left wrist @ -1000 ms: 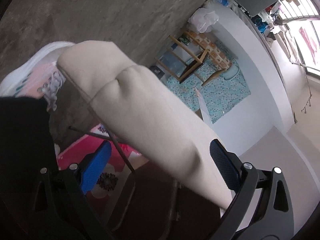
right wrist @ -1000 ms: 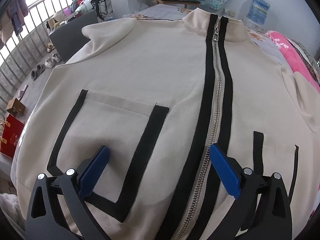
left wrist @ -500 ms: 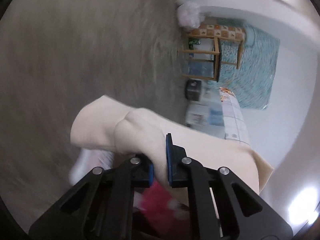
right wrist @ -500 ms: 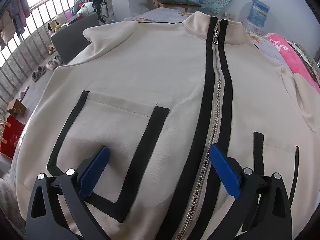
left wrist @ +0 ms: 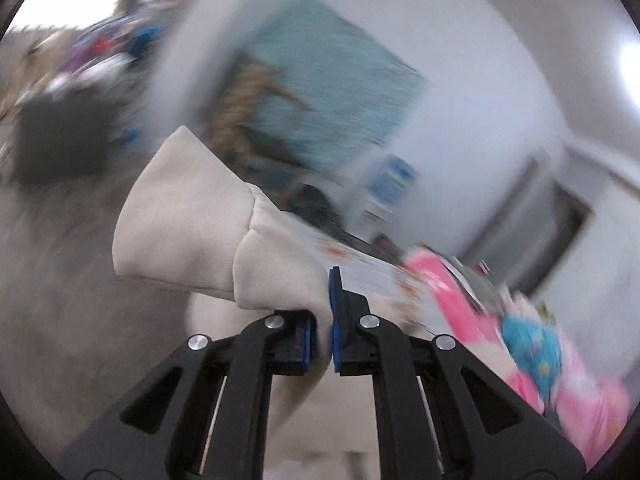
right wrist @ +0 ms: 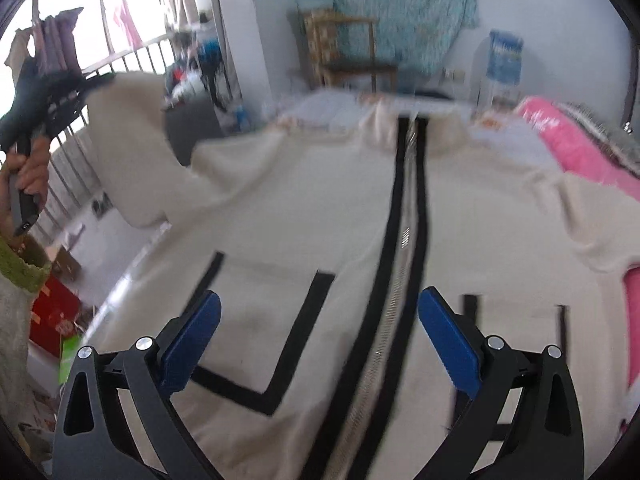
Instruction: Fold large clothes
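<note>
A cream zip jacket (right wrist: 320, 216) with black stripes and a central zipper (right wrist: 404, 236) lies spread front-up on the bed. My right gripper (right wrist: 320, 332) hovers open over its lower front, straddling the left pocket trim and the zipper, holding nothing. My left gripper (left wrist: 323, 320) is shut on the jacket's sleeve (left wrist: 180, 224), just behind the cuff, which sticks out past the pads. In the right wrist view that sleeve (right wrist: 128, 152) is lifted high at the left, hanging from the left gripper (right wrist: 52, 100) in a person's hand (right wrist: 28, 168). Both views are motion-blurred.
A pink blanket (right wrist: 580, 148) lies along the bed's right side. Beyond the bed stand a wooden chair (right wrist: 348, 52) and a water bottle (right wrist: 504, 56) against a teal wall cloth. A railing (right wrist: 80, 184) and a red box (right wrist: 52, 312) are at the left.
The left gripper closed on the sleeve, rolled over and carried it from low beside the bed up high. The right gripper rose a little and tipped up, still open.
</note>
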Demonstrator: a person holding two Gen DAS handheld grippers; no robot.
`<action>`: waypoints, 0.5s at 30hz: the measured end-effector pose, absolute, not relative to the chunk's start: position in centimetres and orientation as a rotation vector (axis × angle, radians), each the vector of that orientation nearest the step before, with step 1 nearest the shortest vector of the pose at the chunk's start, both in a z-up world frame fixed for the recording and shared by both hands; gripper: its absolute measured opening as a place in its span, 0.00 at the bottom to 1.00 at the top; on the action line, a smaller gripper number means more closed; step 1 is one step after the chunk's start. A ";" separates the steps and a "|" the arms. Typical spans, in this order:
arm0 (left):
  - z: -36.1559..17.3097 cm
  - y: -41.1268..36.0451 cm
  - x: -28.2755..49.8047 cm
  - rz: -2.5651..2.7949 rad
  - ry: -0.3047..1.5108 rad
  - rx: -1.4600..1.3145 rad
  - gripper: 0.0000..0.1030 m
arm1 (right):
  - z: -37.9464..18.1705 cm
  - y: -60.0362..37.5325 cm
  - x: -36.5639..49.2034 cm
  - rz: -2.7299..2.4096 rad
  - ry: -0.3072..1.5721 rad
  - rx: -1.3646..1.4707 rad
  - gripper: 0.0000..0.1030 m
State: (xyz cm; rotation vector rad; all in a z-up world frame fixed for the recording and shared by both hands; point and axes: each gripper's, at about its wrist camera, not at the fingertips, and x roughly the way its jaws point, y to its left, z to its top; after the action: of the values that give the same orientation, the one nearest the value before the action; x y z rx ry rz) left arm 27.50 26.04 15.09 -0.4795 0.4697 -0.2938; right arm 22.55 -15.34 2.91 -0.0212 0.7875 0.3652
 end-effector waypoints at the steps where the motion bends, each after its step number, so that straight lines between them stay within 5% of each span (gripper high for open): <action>1: 16.3 23.2 27.8 -0.337 0.487 -0.442 0.07 | 3.5 -16.0 22.0 0.364 0.770 -0.014 0.94; 3: 17.2 16.4 27.4 -0.414 0.529 -0.366 0.12 | 4.7 -17.8 20.4 0.359 0.734 0.011 0.94; 7: 13.7 6.4 26.5 -0.473 0.671 -0.253 0.70 | 5.7 -21.9 17.8 0.342 0.724 0.068 0.94; 11: 6.4 0.5 24.8 -0.462 0.907 -0.149 0.72 | 4.8 -26.0 16.7 0.337 0.814 0.120 0.94; 15: 5.0 0.8 20.0 -0.455 0.901 -0.138 0.77 | 5.0 -29.5 16.8 0.352 0.879 0.196 0.94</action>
State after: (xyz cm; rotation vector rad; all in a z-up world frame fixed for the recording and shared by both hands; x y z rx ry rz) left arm 20.01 0.76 5.00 -0.1382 0.9010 -0.4549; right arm 16.84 -29.45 4.99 0.1957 0.8788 0.3524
